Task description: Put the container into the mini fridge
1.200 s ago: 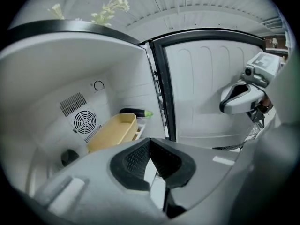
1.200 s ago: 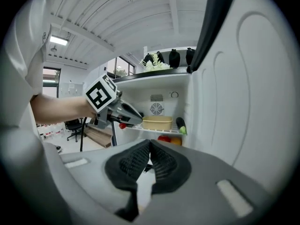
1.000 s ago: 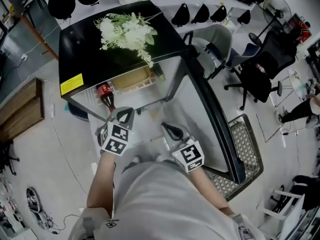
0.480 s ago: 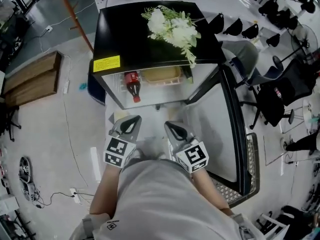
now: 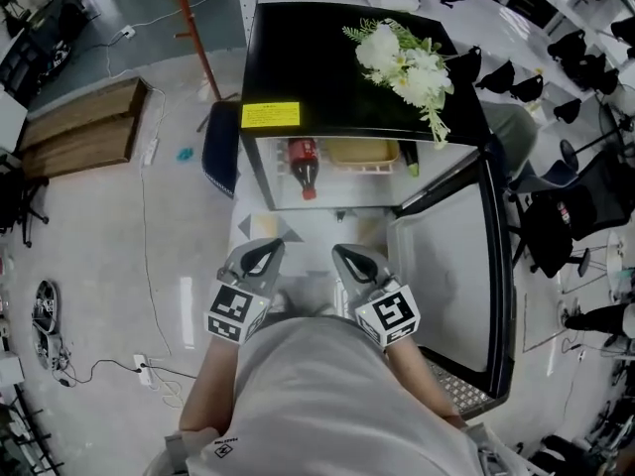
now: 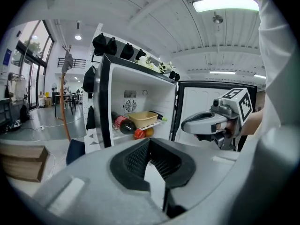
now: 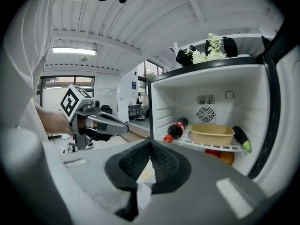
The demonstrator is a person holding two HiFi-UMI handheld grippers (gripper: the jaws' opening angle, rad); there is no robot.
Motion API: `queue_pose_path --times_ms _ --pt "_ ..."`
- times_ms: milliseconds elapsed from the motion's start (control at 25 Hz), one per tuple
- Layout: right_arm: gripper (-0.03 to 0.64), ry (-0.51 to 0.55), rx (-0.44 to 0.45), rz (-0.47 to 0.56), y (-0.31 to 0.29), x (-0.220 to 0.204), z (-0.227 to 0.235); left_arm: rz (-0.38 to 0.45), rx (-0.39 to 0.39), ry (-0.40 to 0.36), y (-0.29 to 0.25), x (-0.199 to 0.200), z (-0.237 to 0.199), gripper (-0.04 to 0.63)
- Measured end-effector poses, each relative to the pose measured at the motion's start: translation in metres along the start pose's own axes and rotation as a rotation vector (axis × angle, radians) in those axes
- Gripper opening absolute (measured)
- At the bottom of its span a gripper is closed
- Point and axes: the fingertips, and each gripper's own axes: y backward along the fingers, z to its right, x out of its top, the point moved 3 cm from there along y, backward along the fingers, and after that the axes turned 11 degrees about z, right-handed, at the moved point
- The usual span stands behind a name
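Both my grippers are empty. The left gripper (image 5: 264, 252) has its jaws pressed together on nothing. The right gripper (image 5: 346, 257) reads the same in its own view, pads meeting at the tips with only floor below them. They hang side by side in front of the open mini fridge (image 5: 327, 77), well short of its shelf.

The tan container (image 7: 212, 134) sits on the wire shelf, between a cola bottle (image 7: 177, 128) lying on its side and a dark vegetable with a green end (image 7: 241, 138). So I judge the placing done, and what is left is to shut the door (image 5: 446, 276), which stands swung wide to the right.

I'd use the right gripper, as it is nearer the door. I'd keep its jaws together and push with its flat side against the door's outer face rather than hooking the edge. I'd swing round the free edge in a wide arc and hold the left gripper clear of the opening so it isn't caught. I can't tell how close the container's front is to the shelf edge, so I'd check that before the seal meets. I'd push steadily, no slam: the flowers (image 5: 407, 67) on top look loose enough to slide off
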Motion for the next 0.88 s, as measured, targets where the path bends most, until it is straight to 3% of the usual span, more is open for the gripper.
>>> queue_pose_path --times_ms 880 --pt "0.003 0.072 0.044 0.006 -0.031 0.013 -0.018 0.072 0.038 0.012 0.019 0.005 -0.033 0.008"
